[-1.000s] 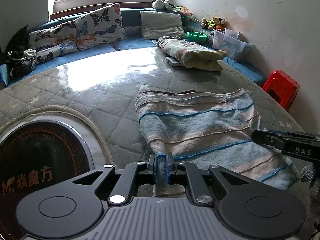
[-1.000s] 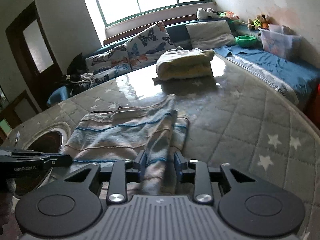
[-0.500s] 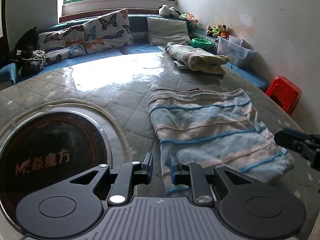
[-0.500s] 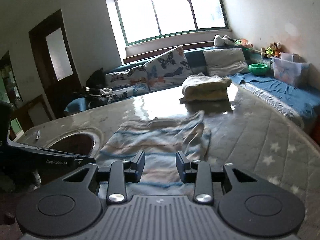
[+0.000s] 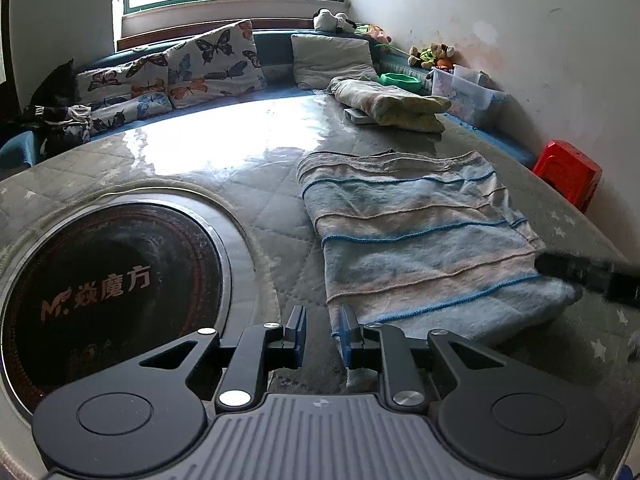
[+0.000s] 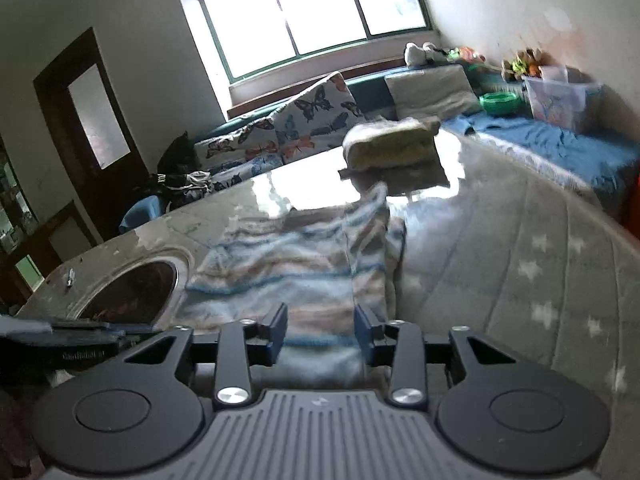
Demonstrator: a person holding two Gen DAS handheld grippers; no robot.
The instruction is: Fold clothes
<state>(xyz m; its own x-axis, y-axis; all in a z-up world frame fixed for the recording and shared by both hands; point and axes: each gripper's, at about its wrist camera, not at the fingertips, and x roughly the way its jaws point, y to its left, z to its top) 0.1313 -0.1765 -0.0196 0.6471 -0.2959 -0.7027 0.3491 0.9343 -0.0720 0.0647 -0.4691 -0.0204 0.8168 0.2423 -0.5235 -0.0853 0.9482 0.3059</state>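
A blue, white and tan striped garment point(image 5: 420, 236) lies folded flat on the grey quilted table. In the right wrist view it point(image 6: 296, 268) lies ahead, with a folded strip along its right side. My left gripper point(image 5: 322, 330) is open and empty at the garment's near left corner. My right gripper point(image 6: 320, 330) is open and empty above the garment's near edge. The right gripper's black finger point(image 5: 588, 274) shows at the garment's right edge in the left wrist view.
A round dark stove inset point(image 5: 100, 280) sits in the table to the left. A folded pale blanket point(image 5: 392, 104) lies at the far side. Butterfly cushions point(image 5: 192, 72), a clear bin point(image 5: 468, 92) and a red stool point(image 5: 568, 174) line the bench and wall.
Both grippers let go of the garment's near edge, opened and drew back. The garment now lies flat on the table.
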